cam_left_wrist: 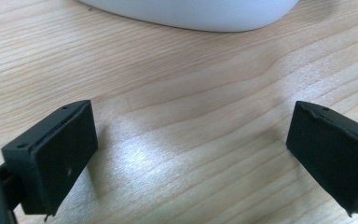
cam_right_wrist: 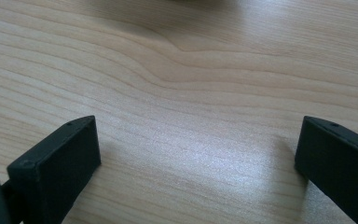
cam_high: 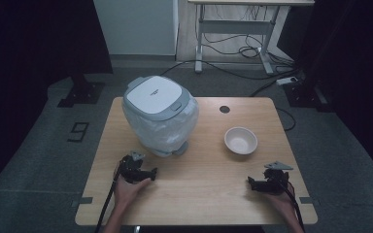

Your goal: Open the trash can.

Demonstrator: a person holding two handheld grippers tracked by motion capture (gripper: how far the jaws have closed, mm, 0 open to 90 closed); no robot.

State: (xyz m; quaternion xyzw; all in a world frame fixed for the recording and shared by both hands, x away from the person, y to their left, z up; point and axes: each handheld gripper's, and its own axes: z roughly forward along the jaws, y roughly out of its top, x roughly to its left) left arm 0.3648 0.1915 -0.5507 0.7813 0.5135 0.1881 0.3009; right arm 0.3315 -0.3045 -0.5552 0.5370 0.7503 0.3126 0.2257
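Note:
A white and grey rice cooker [cam_high: 159, 114] with its lid down stands at the back left of the wooden table [cam_high: 199, 194]. To its right sits an empty white bowl [cam_high: 240, 140]. My left gripper [cam_high: 143, 172] rests on the table just in front of the cooker, held by a hand. In the left gripper view its jaws [cam_left_wrist: 191, 154] stand wide open over bare wood, with the cooker's white base [cam_left_wrist: 191, 11] just ahead. My right gripper [cam_high: 255, 184] lies near the front right corner, below the bowl. Its jaws [cam_right_wrist: 196, 163] are also wide open, nothing between them.
A round cable hole [cam_high: 224, 109] is in the tabletop behind the bowl. Beyond the table are a grey floor, a desk frame [cam_high: 233, 34] with loose cables [cam_high: 252, 51], and dark curtains at both sides. A "9" marking [cam_high: 79, 131] lies on the floor at left.

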